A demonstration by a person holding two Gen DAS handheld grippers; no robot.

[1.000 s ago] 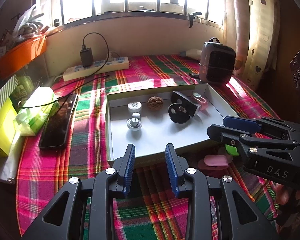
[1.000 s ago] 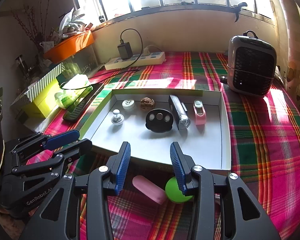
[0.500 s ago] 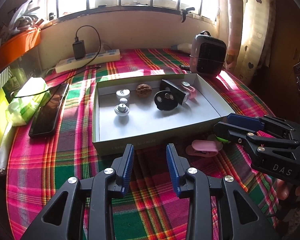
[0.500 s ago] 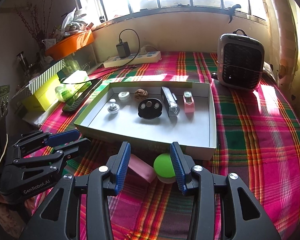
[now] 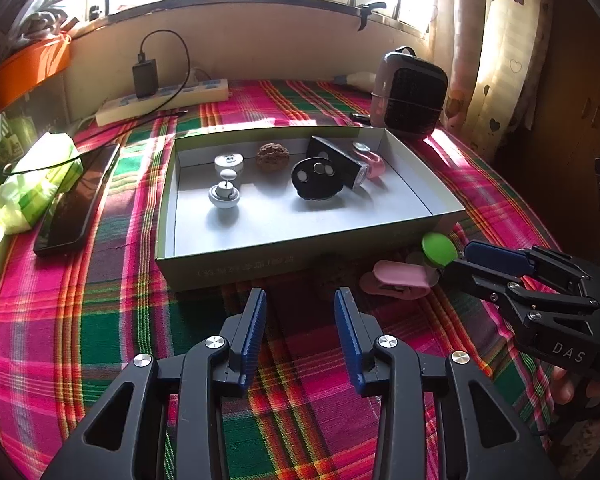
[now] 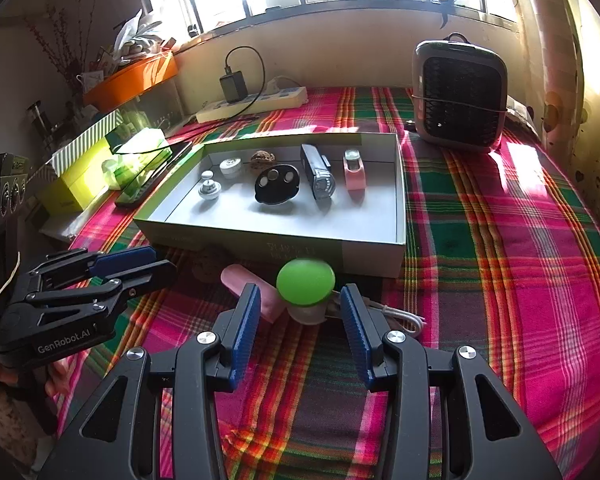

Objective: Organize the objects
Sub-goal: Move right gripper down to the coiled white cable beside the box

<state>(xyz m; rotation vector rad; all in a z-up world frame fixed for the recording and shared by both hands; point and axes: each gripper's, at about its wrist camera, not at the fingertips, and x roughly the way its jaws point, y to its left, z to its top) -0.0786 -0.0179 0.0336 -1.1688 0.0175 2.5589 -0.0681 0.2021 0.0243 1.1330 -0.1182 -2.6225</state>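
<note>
A green-capped object [image 6: 305, 282] sits on the plaid cloth [image 6: 500, 264] just in front of the shallow open box [image 6: 400, 184], close to its near wall, and beside it lies a pink clip [image 6: 252, 294], also outside the box. We see our right gripper [image 6: 300, 312] pointing down at the green-capped object, its jaws parted on either side with gaps showing, so nothing is gripped. Our left gripper [image 5: 300, 316] hangs over bare cloth before the box's near wall; its jaws have just been opening and hold nothing. Inside the box, toward its far wall, rest a walnut [image 5: 273, 155], a black disc [image 5: 317, 179], a small torch [image 6: 318, 176] and another pink clip [image 6: 353, 169].
</note>
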